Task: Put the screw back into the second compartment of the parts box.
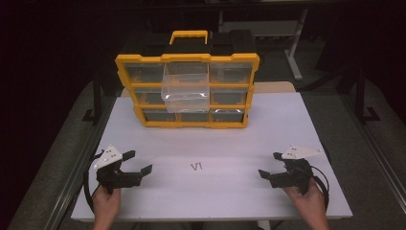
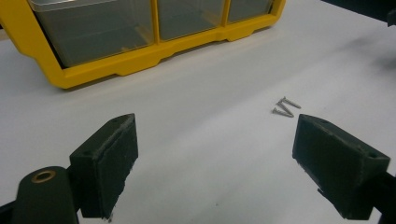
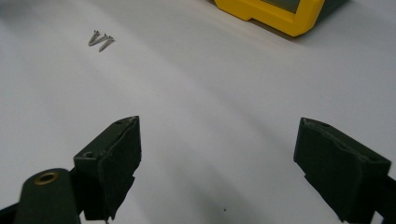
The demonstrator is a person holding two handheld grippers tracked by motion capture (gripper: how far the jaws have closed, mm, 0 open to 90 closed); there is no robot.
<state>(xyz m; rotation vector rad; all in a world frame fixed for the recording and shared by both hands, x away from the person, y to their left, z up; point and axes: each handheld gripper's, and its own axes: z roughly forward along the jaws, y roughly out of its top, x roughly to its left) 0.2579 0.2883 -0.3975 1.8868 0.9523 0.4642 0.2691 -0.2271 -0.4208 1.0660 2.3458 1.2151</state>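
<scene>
Progress: we judge this as the start; nothing is gripped and the screws (image 1: pixel 196 166) lie loose on the table (image 1: pixel 287 124).
Done so far: one clear drawer (image 1: pixel 186 86) already sticks out of the yellow organizer (image 1: pixel 186 91), top middle slot, tilted forward and looking empty.
Left to do: we still have to pick up the screws and, by our guess, drop them in that drawer and push it home.
Left gripper (image 1: pixel 139 163): fingers (image 2: pixel 105 158) spread wide, nothing between them; it sits at the near left of the table, aimed toward the centre.
Right gripper (image 1: pixel 269 165): fingers (image 3: pixel 112 161) spread wide too, nothing between them; near right of the table, aimed toward the centre.
Screws, place: middle of the near half of the table, between our two grippers, well apart from both and well in front of the organizer.
Screws, count: three in the left gripper view (image 2: pixel 286 107), small, silver, lying in a touching cluster; the right gripper view (image 3: pixel 101 39) agrees.
Organizer, count: one, with a yellow handle (image 1: pixel 189 36) on top, standing upright at the far side.
Drawers, count: we count nine slots, three rows of three, eight drawers seated and one pulled out.
Grippers, count: two, one in each hand.
</scene>
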